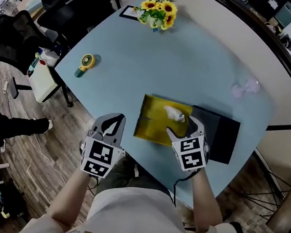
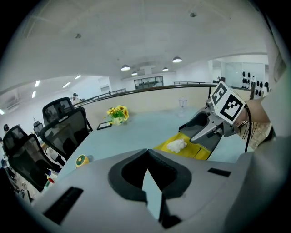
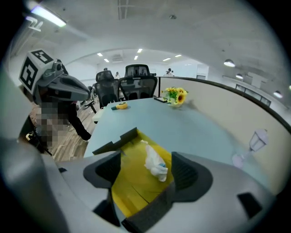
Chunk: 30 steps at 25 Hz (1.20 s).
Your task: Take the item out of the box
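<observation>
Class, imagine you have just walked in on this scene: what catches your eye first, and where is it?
The open box with its bright yellow lining stands out near the front of the pale blue table. A crumpled white item lies in it and a black lid lies against its right side. The right gripper hovers at the box's near edge, jaws apart. A bunch of sunflowers sits at the table's far edge.

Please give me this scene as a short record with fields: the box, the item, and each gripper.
box: open, yellow inside, on blue table
item: white crumpled wad, lying inside box
black lid: flat, at box's right side
right gripper: over box, jaws apart, item not gripped
left gripper: jaws together, empty, away from box
</observation>
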### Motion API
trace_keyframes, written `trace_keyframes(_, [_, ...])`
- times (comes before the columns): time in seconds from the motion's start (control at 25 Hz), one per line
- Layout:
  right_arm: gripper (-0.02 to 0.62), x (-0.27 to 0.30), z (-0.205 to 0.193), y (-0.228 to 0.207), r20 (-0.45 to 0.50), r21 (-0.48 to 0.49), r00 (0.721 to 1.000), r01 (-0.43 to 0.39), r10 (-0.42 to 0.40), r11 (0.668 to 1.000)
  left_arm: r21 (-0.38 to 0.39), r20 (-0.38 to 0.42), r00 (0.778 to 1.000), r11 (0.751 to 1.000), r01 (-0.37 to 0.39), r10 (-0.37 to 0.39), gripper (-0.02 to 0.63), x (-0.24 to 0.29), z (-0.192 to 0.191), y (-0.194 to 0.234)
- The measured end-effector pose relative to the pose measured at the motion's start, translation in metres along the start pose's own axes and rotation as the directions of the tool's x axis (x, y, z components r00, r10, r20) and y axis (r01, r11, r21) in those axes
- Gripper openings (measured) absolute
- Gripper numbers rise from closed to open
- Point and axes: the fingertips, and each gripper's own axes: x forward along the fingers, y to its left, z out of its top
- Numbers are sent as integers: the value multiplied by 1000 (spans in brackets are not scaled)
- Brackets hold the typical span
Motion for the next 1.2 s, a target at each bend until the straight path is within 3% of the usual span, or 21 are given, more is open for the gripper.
trace_keyframes(0.4, [351, 61, -5, -15, -104, -91, 993, 53, -62, 994, 13, -48, 997, 998, 68, -67, 3, 54, -40, 24])
trace_keyframes(0.6, [336, 81, -17, -19, -165, -118, 984, 43, -62, 992, 24, -55, 994, 995, 101, -99, 3, 79, -51, 24])
trace_keyframes(0.84, [304, 100, -30, -20, -237, -171, 967, 53, -93, 984, 24, -44, 991, 991, 131, -130, 3, 98, -63, 26])
trace_keyframes(1.2, [194, 115, -43, -20, -320, -259, 929, 105, -188, 960, 31, -41, 990, 990, 140, -138, 3, 98, -77, 45])
